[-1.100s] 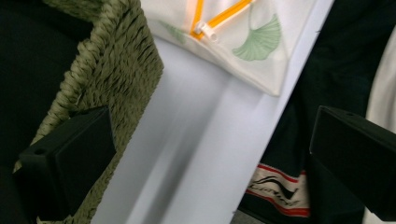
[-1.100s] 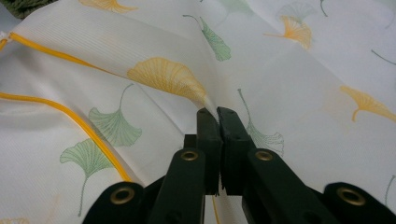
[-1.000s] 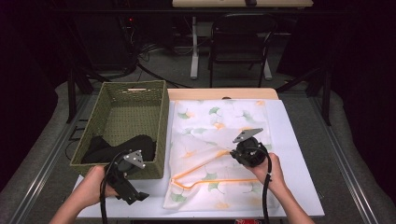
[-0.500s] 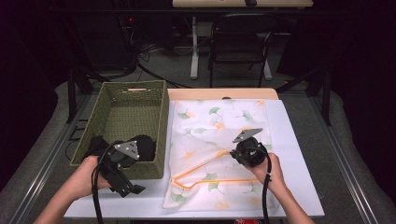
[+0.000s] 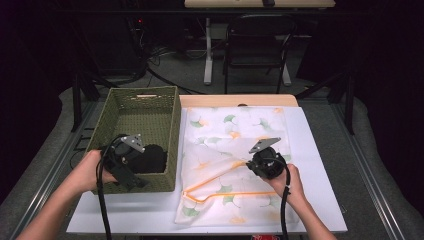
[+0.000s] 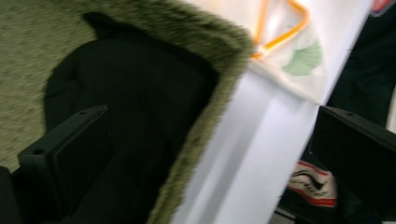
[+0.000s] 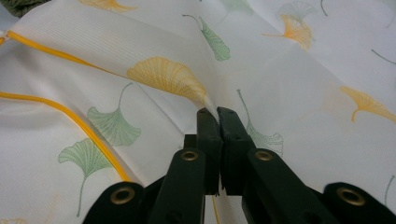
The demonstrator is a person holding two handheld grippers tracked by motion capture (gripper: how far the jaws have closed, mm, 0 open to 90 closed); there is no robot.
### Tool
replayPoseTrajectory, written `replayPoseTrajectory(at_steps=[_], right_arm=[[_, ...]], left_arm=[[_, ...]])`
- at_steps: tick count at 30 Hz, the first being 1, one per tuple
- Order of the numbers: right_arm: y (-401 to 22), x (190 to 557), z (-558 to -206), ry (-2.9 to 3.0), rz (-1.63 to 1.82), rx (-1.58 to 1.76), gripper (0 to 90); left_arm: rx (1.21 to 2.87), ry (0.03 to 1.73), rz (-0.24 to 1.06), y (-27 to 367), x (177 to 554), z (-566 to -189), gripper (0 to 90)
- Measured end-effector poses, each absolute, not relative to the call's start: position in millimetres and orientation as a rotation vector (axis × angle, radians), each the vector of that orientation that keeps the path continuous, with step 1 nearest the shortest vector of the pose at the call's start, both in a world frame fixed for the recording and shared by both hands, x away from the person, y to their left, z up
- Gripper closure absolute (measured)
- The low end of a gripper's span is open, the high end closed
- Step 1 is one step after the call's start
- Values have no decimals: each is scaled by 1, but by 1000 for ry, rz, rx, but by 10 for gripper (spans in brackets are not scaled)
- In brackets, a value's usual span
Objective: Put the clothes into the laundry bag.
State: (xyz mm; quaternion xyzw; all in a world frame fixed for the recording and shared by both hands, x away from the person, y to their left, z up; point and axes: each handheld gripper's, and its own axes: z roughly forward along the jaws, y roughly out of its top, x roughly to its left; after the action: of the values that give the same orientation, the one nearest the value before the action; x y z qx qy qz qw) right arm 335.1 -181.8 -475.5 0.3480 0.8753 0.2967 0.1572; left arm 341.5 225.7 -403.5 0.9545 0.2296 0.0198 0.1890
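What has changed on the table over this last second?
The left tool, jaws open and empty, moved from the table's near edge up over the basket, above the black cloth. The right tool stays shut, pinching the leaf-print bag.

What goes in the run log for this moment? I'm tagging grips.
right tool: shut on leaf-print bag | left tool: open, over basket corner | black garment: in basket
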Motion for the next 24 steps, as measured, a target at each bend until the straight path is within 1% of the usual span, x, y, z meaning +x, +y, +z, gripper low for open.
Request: replayPoseTrajectory(at_steps=[2,6,10,15,24], right_arm=[[-182,335,-476,2505,850,994,886],[-182,335,-476,2505,850,994,886],[-182,335,-476,2506,848,993,886],[-182,336,-476,2509,847,994,885],[-182,336,-476,2506,854,991,885]], left_arm=[[2705,659,85,229,349,-403,0],[2753,683,93,235,362,-405,1],[2774,726,107,240,373,-410,1],[2802,761,153,244,383,-416,0],[2845,807,121,246,401,-431,1]])
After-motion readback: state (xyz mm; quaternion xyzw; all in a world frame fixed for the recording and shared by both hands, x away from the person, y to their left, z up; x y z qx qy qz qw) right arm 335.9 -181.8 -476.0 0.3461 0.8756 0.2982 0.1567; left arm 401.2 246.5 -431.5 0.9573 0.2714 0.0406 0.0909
